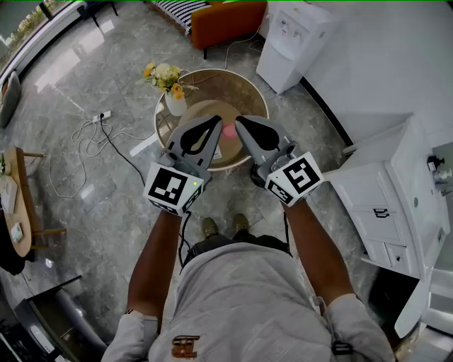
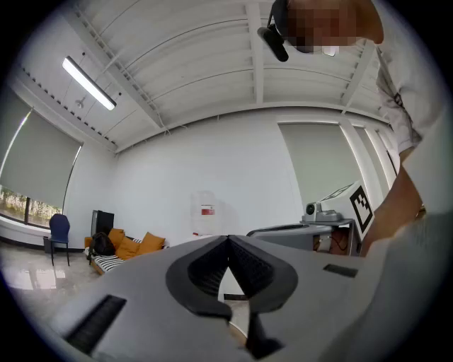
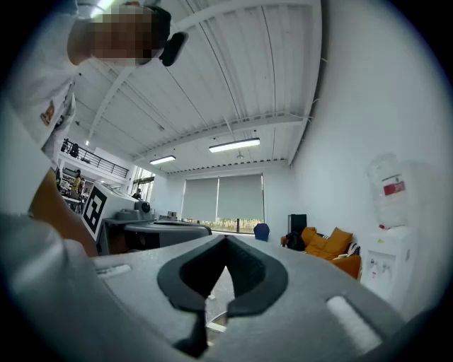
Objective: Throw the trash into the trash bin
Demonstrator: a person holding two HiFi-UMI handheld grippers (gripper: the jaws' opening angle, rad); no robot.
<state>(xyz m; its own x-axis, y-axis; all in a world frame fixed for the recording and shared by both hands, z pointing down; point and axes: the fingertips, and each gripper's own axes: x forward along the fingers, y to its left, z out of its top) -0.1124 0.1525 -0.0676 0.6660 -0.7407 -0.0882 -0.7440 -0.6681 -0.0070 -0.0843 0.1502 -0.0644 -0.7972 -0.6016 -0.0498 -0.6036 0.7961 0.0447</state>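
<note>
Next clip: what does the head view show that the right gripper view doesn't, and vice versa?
Head view only: a vase of flowers, a power strip, the person's shoes. Right gripper view only: ceiling lights, window blinds, a blue chair. Both: the water dispenser, the orange sofa, and the right claw, shut and empty.

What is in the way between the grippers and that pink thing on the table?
Nothing visible. The pink thing lies on the table, showing between the tips of the shut left gripper and right gripper. The flower vase stands off to the left.
</note>
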